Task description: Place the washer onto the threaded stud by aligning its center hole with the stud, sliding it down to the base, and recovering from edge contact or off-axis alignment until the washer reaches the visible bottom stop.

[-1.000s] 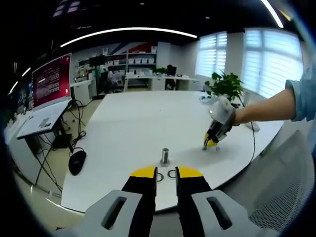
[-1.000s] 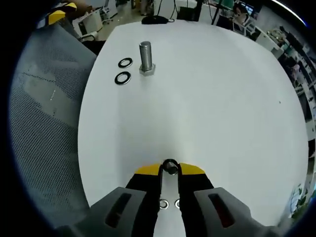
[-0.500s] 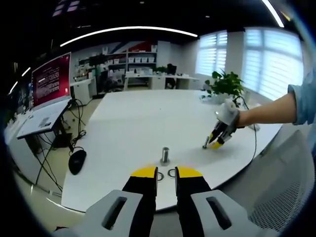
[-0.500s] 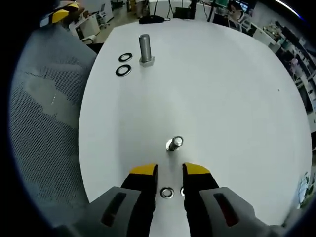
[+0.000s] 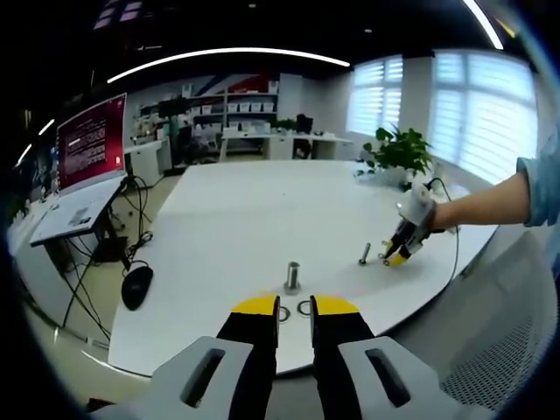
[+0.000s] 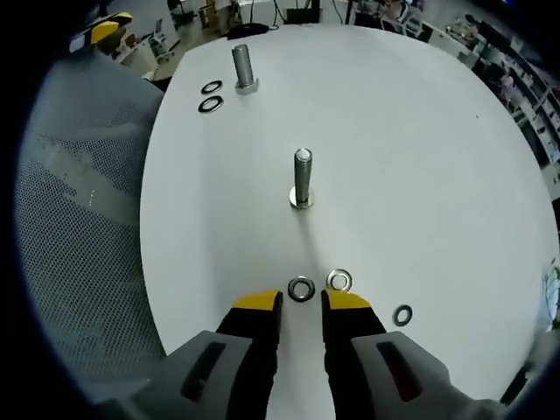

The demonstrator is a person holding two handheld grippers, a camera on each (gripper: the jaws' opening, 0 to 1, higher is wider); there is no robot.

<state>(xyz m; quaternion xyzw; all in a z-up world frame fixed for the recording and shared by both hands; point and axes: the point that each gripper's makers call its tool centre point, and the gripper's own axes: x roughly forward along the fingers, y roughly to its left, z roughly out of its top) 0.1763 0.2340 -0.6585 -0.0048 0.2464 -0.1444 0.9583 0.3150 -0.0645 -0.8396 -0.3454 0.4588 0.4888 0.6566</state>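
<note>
Washers not yet picked up; stud stands bare.
Right gripper (image 6: 300, 303) hovers, jaws narrowly parted and empty, just near a washer (image 6: 301, 289); the threaded stud (image 6: 302, 178) stands farther. Next: grasp it. Left gripper (image 5: 295, 307) waits, slightly open, empty.

washers (image 6: 301, 290) before stud (image 6: 302, 179), on table (image 6: 420, 157)

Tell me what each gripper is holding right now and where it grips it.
Nothing is held. The right gripper stands open above the washers on the table; the left gripper is open and empty near its stud.
</note>
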